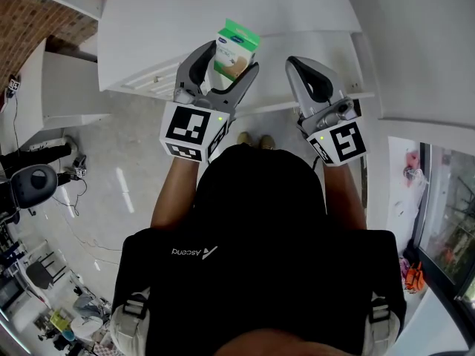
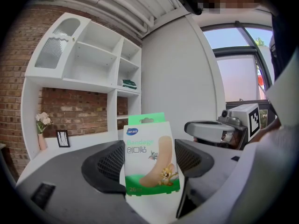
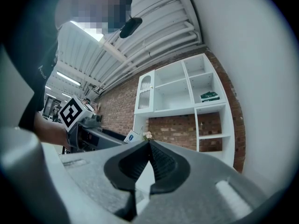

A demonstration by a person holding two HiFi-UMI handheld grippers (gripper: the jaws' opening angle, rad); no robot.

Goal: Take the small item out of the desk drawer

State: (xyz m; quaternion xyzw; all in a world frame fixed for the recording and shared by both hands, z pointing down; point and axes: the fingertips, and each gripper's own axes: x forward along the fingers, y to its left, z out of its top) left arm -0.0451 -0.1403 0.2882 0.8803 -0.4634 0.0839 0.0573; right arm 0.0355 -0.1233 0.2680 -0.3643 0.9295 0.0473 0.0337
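left gripper [image 1: 227, 60]: jaws wide, gripping the bandage box [image 2: 150, 157] by its sides | box: upright between those jaws, over the white bench [image 1: 223, 13] | right gripper [image 3: 148, 146]: jaws closed together, empty, beside the left

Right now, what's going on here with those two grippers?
A person stands at a white desk with a gripper in each hand. The left gripper is closed on a small green-and-white bandage box, holding it upright in the air. The right gripper is beside it, shut and empty. The small item appears to be in hand already; the drawer itself can't be made out clearly.
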